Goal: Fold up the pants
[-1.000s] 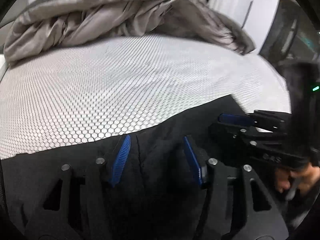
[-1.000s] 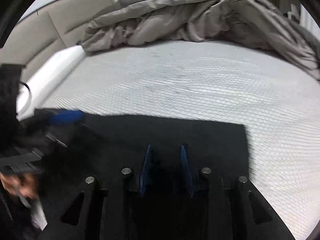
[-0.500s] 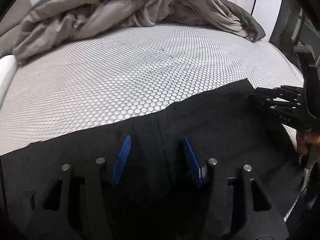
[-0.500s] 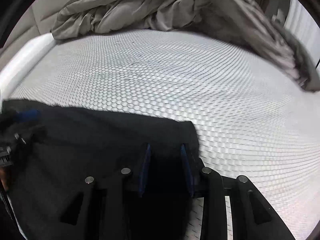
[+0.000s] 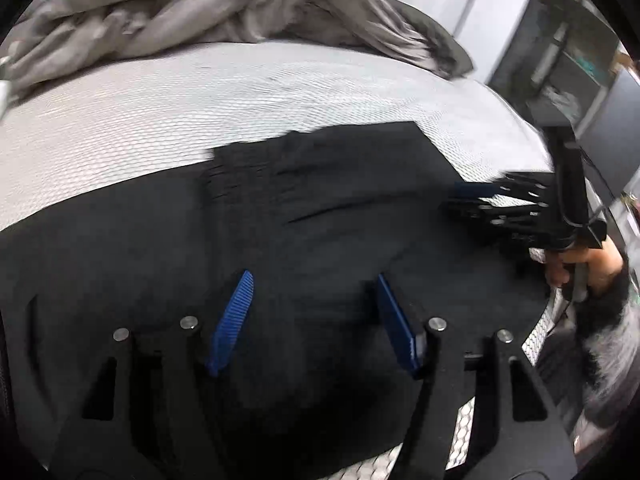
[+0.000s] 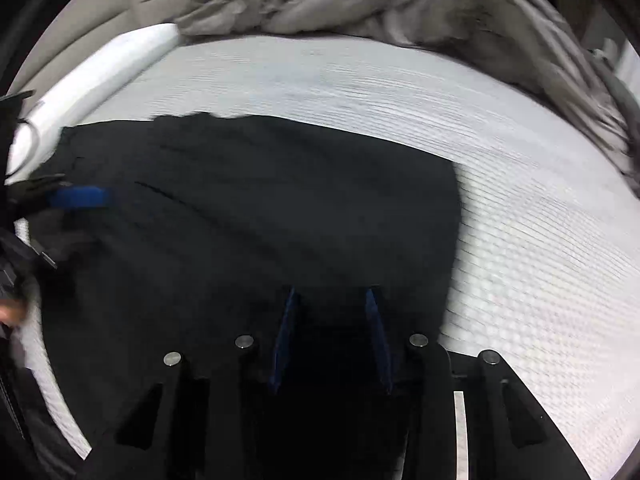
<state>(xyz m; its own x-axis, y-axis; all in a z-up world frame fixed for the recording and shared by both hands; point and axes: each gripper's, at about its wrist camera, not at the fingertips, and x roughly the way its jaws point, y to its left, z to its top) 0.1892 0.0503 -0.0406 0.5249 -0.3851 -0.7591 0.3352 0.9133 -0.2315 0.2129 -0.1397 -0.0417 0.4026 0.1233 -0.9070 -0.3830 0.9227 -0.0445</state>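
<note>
Black pants (image 5: 320, 208) spread flat on the honeycomb-patterned mattress (image 5: 200, 96).

The dark, matte cloth shows a gathered waistband and a slanted seam. The left gripper (image 5: 314, 312) and right gripper (image 6: 330, 332) hang over it, fingers parted, grasping nothing. A rumpled grey duvet (image 6: 380, 0) lies beyond.

left hand-held gripper (image 5: 314, 280): jaws apart | right hand-held gripper (image 6: 331, 295): jaws apart (narrower)

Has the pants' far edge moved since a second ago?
Yes. In the left wrist view the pants now reach further up the mattress, nearer the blanket.
</note>
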